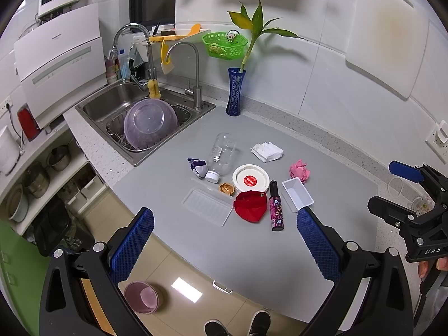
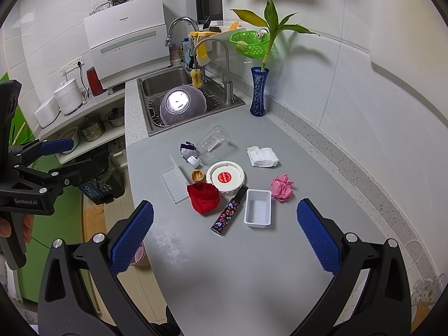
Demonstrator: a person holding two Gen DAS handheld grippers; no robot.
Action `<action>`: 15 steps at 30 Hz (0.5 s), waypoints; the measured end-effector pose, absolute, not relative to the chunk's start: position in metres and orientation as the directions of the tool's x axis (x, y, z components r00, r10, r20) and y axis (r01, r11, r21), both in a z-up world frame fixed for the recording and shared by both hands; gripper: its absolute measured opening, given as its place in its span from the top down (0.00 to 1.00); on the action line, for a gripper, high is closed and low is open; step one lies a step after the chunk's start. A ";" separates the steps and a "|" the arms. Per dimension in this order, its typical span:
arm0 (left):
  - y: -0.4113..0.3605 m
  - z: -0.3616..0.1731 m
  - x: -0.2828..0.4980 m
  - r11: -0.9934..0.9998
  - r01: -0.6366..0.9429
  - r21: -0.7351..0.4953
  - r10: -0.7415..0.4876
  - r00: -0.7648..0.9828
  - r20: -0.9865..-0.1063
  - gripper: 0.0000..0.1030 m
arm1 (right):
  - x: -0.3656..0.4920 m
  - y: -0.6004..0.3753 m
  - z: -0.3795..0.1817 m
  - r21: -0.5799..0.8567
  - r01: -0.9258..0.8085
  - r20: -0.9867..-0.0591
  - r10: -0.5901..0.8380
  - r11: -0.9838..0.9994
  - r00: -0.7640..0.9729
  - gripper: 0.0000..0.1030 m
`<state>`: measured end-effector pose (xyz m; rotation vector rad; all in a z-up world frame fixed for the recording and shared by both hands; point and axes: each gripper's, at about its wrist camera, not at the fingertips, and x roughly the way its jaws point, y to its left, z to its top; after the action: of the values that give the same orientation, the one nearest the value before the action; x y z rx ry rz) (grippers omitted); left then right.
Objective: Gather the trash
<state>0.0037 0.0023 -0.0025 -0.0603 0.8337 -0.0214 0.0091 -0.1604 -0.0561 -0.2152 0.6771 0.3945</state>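
Observation:
Trash lies in a cluster on the grey counter: a clear plastic bottle on its side, a white crumpled tissue, a pink paper ball, a white lid with a red label, a red crumpled piece, a dark patterned tube, a small white tray, a clear flat tray, a gold wrapper and a purple-white wrapper. My left gripper is open and empty, above the counter's front edge. My right gripper is open and empty, short of the cluster.
A sink with an upturned purple bowl lies at the back left. A blue vase with a plant stands by the wall. A pink bin sits on the floor below the counter edge. A dark bin stands left of the counter.

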 end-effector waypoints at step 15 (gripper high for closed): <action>0.003 -0.003 0.004 0.998 -0.006 -0.063 -0.043 0.671 -0.740 0.05 | 0.011 -0.161 -0.057 -0.069 -0.423 -0.647 0.283 0.903 0.708 0.03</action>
<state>0.0038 0.0028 -0.0029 -0.0618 0.8349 -0.0210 0.0114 -0.1608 -0.0570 -0.2190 0.6786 0.3956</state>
